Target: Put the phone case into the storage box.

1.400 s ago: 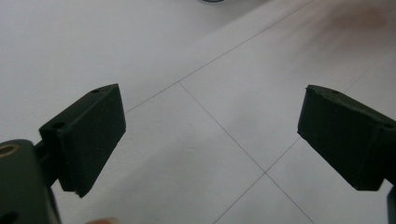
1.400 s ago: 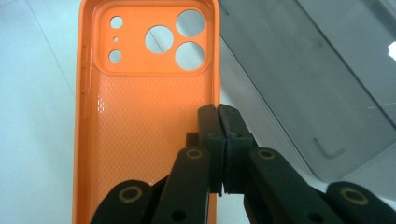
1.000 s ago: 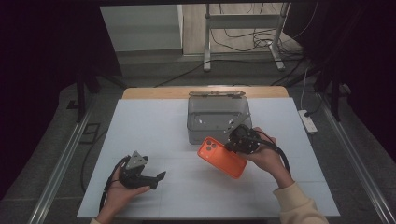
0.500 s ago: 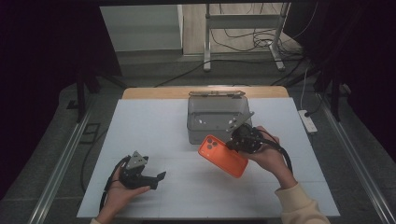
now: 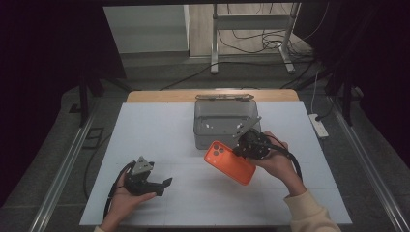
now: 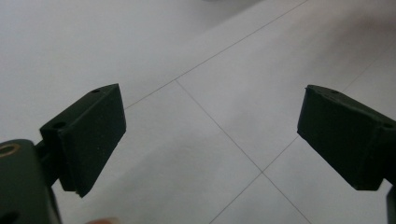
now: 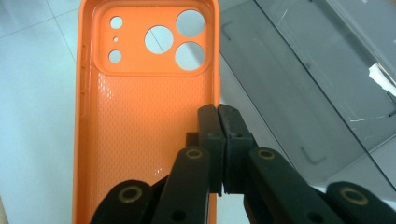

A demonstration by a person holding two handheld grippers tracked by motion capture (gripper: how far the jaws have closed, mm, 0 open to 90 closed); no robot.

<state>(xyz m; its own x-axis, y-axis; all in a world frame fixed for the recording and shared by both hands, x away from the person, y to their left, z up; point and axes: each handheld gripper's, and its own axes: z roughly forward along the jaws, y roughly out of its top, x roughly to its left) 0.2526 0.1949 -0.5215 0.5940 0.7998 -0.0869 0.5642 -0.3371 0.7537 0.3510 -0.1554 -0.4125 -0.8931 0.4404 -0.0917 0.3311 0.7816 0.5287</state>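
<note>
An orange phone case (image 5: 230, 161) hangs tilted just above the white table, in front of the grey box (image 5: 225, 121). My right gripper (image 5: 245, 149) is shut on the case's right side wall. In the right gripper view the case (image 7: 140, 116) shows its hollow inside and camera cut-outs, with the jaws pinched on its edge (image 7: 218, 123). My left gripper (image 5: 162, 184) rests low over the front left of the table, open, with nothing between its jaws. Bare white table lies between its pads (image 6: 88, 135) in the left gripper view.
The grey box is open-topped and clear-walled, with a hinged lid (image 5: 225, 97) folded back at the table's far edge. Its wall (image 7: 303, 93) runs close by the case's right side. The white table top (image 5: 145, 130) has free room left and front.
My right gripper has carried the orange case a little to the right and nearer the box front. The left gripper has not moved.
</note>
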